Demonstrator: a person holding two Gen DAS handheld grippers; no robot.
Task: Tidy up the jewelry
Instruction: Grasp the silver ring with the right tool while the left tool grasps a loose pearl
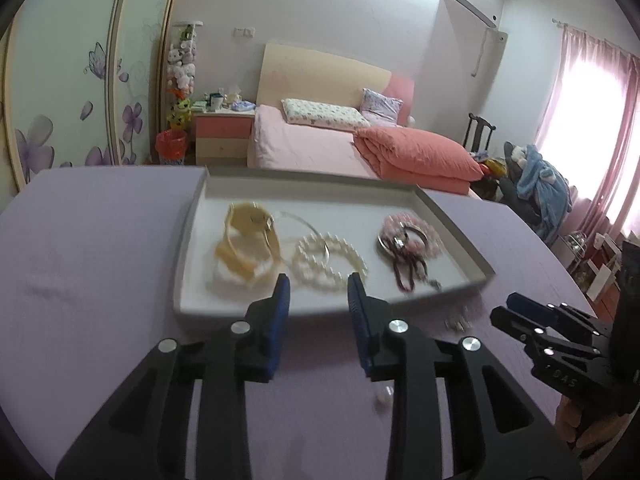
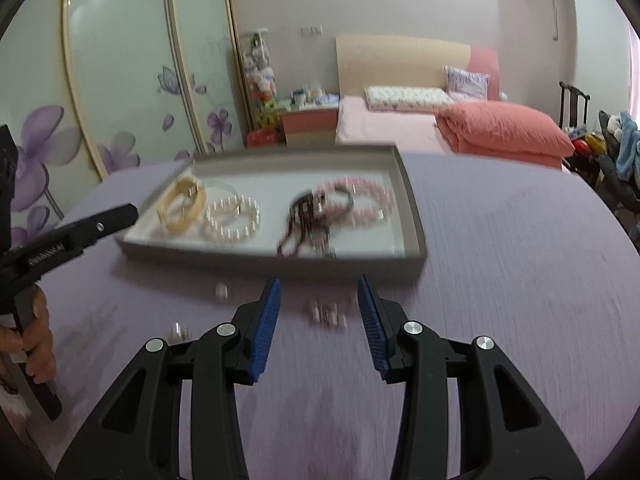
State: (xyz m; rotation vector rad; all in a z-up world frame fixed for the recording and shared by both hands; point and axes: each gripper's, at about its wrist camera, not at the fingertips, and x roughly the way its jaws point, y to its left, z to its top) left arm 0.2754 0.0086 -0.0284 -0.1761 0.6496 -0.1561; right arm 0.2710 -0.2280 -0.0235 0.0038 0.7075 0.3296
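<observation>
Left gripper (image 1: pixel 316 286) held over purple tablecloth (image 1: pixel 100 264), fingers apart, nothing gripped. Right gripper (image 2: pixel 318 292) likewise spread, empty. Grey tray (image 1: pixel 192 216) set on cloth just ahead, loaded: gold watch (image 1: pixel 250 236) left, pearl bracelet (image 1: pixel 330 260) middle, pink bead bracelet (image 1: pixel 416 232) right. Small earrings (image 2: pixel 328 316) seen loose on cloth between right fingertips, blurred.

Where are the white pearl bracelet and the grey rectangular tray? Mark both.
white pearl bracelet (image 1: pixel 330 260), left wrist view, on its beads.
grey rectangular tray (image 2: pixel 412 204), right wrist view, on its right wall.
</observation>
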